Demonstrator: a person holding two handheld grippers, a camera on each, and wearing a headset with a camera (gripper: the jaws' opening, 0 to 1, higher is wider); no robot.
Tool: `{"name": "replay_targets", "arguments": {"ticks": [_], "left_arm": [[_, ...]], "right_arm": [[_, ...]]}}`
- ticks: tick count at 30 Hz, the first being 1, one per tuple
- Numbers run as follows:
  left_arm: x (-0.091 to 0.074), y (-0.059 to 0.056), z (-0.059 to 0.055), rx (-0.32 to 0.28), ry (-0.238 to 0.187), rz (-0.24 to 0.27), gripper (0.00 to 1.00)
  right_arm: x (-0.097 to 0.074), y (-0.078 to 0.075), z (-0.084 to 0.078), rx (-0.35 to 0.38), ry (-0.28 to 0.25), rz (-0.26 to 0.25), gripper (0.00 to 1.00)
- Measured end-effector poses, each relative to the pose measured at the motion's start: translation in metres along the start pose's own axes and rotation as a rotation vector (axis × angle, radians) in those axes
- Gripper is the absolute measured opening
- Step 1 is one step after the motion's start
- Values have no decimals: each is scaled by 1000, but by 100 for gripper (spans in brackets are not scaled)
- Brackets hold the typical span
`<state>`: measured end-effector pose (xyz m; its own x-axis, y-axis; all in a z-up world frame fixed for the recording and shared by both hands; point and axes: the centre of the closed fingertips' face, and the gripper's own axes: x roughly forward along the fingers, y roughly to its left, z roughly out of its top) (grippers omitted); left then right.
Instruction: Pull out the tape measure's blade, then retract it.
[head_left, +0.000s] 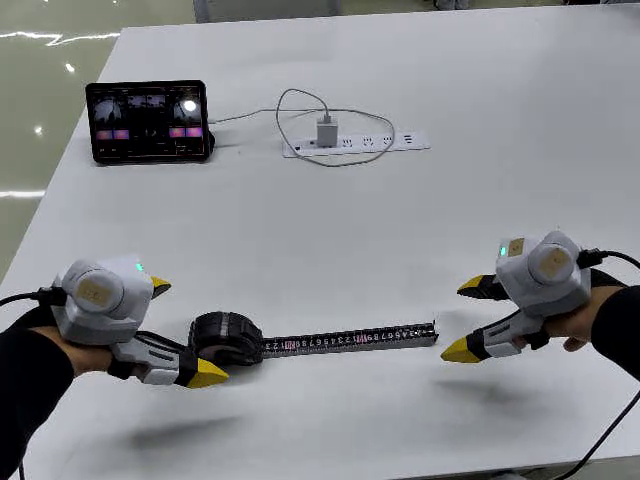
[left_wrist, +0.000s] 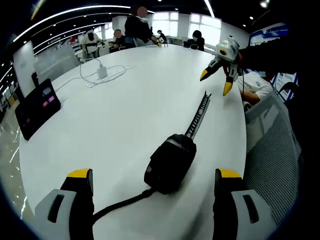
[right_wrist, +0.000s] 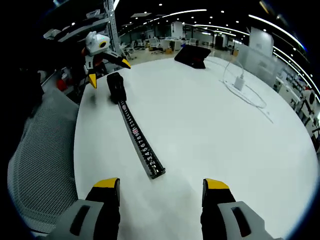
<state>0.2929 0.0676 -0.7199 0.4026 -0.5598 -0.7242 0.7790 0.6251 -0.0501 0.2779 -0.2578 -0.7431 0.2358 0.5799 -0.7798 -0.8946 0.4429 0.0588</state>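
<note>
Judged to be midway through the task: pulled out already, not yet retracted. Case flat on the table at lower left of the head view. Blade stretched from it toward the right, hook end just short of the right gripper. Left gripper with jaws wide apart and gripping nothing, case just ahead of its tips. Right gripper likewise wide open and empty.

To retract well: close the left on the case first and pin it flat. Bring the right in on the hook end and pinch lightly. Then release the lock and walk the blade back slowly rather than letting go. Probably springy and quick to whip, so keep it straight and low. Lock position on the case not clear from here.

In the left gripper view: a black strap trailing from the case toward lower left, worth keeping out of the jaws; people at the table's far end, top of frame. In the right gripper view: printed numbers legible along the blade, hook at lower centre between the jaws. In the head view: tablet at upper left and power strip at upper centre, both well apart from the work.
</note>
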Motion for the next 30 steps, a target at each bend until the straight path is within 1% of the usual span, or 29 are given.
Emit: {"name": "replay_targets", "arguments": {"ticks": [2,3,4,5,8,9,10,12,13,14,15,18,20,21,22,24,26,30], "left_arm": [[-5,3,-4,-33,-16,24,99],[-7,3,-4,-37,-26,25,99],[-9,4,-6,-51,-38,35,99],[-12,5,-9,-63,-41,54,99],[-17,6,-16,-74,-49,94,99],[-20,6,-16,-79,-69,110,99],[-22,8,-15,-78,-87,128,99],[-28,11,-15,-77,-110,175,99],[-33,17,-15,-76,-116,220,99],[-38,21,-11,-56,-152,262,99],[-39,20,-11,-62,-157,262,99],[-44,20,-16,-87,-158,288,99],[-44,16,-21,-112,-164,277,99],[-45,14,-23,-116,-170,274,99],[-45,12,-26,-117,-166,271,99],[-45,8,-33,-111,-150,268,99],[-45,4,-39,-121,-146,261,99],[-48,-1,-49,-145,-150,263,99]], "right_arm": [[-4,1,-2,22,-24,-7,66],[-5,2,-3,27,-29,-11,69],[-7,1,-3,32,-45,-35,70],[-8,1,-4,33,-52,-45,71],[-12,0,-5,46,-80,-98,79],[-15,-4,-5,47,-98,-131,82],[-16,-6,-5,41,-107,-150,86],[-19,-4,-8,46,-118,-161,93],[-21,-6,-8,49,-128,-173,96],[-23,-7,-10,49,-134,-189,99],[-26,-6,-13,51,-127,-186,99],[-31,-7,-16,62,-143,-215,99],[-36,-9,-24,64,-129,-237,99],[-41,-10,-27,81,-137,-260,99],[-44,-10,-28,88,-143,-269,99],[-50,-6,-33,94,-150,-282,99],[-54,-3,-38,110,-156,-292,99],[-60,2,-50,124,-148,-303,99]]}}
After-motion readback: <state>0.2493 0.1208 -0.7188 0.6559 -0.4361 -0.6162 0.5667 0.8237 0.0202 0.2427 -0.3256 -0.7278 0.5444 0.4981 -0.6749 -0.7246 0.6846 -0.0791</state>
